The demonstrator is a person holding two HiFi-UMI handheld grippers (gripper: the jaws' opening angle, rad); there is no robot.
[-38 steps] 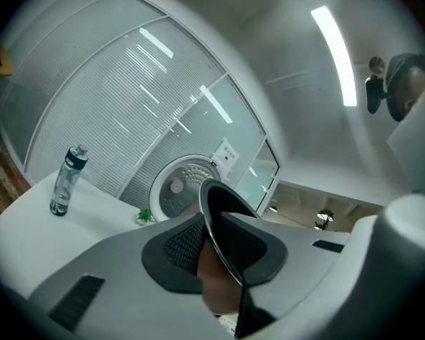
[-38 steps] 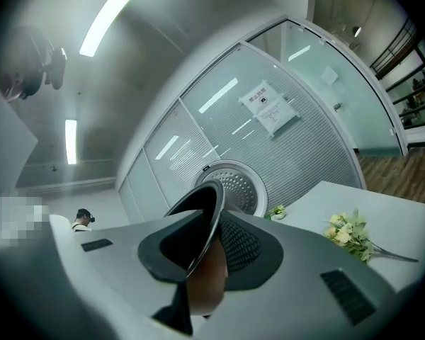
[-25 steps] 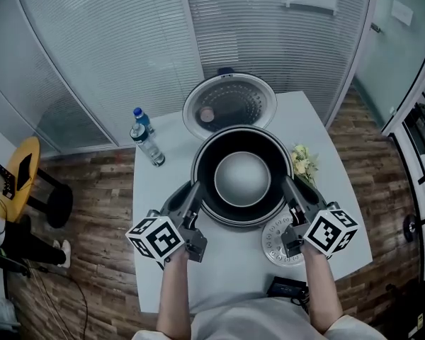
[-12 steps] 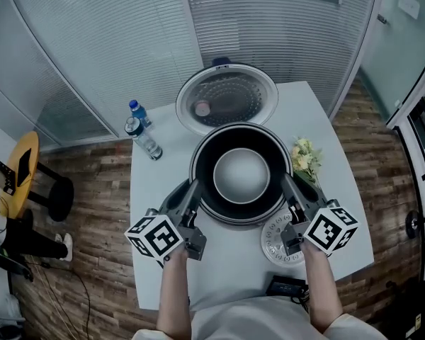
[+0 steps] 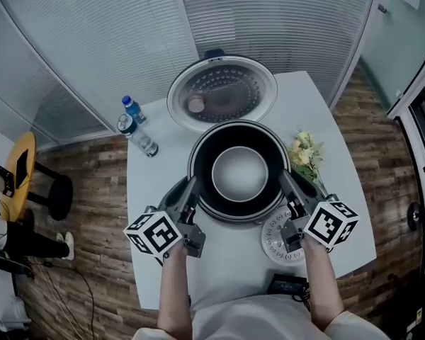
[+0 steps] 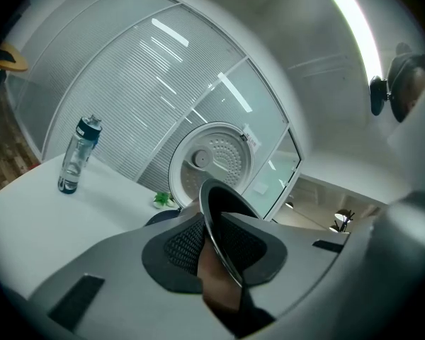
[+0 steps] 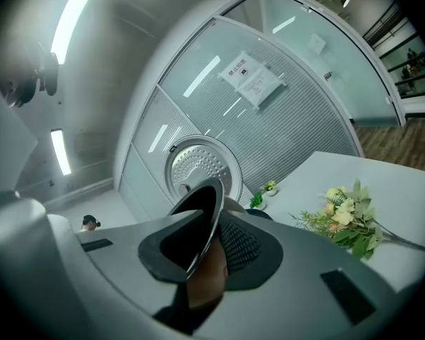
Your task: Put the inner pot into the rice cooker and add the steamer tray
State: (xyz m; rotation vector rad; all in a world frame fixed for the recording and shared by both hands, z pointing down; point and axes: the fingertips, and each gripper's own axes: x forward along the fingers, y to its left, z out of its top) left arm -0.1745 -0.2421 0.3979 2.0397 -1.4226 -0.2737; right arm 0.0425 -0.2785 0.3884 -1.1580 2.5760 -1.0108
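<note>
Over the white table [image 5: 156, 211], both grippers are pinching the black inner pot with the silvery bottom [image 5: 239, 172] by opposite sides of its thin rim. The left gripper [image 5: 191, 188] is clamped on the near-left edge and the right gripper [image 5: 285, 184] on the near-right. Each gripper view shows the rim sandwiched edge-on between the mesh pads [image 6: 180, 243], so both grips look solid for now.

The pot sits right over the body of the rice cooker, which it almost completely hides. The cooker's round white lid with the dotted inner plate [image 5: 222, 94] stands open behind it. From the head view I honestly can't tell if the pot is fully seated or hanging a bit above the well.

What worries me:
- These are two narrow pinches on a slick metal lip. If one side drops faster than the other, the pot tilts and could slide out of a pad.
- If it's off-centre, the rim could catch on the cooker's mouth and jam crooked.
- The jaws could get wedged between the rim and the cooker if I let go too late.
- The white perforated steamer tray [image 5: 273, 241] lies just beside the right gripper, with the small flower bunch [image 5: 303, 158] close by, so a sloppy pull-back could knock either one.
</note>
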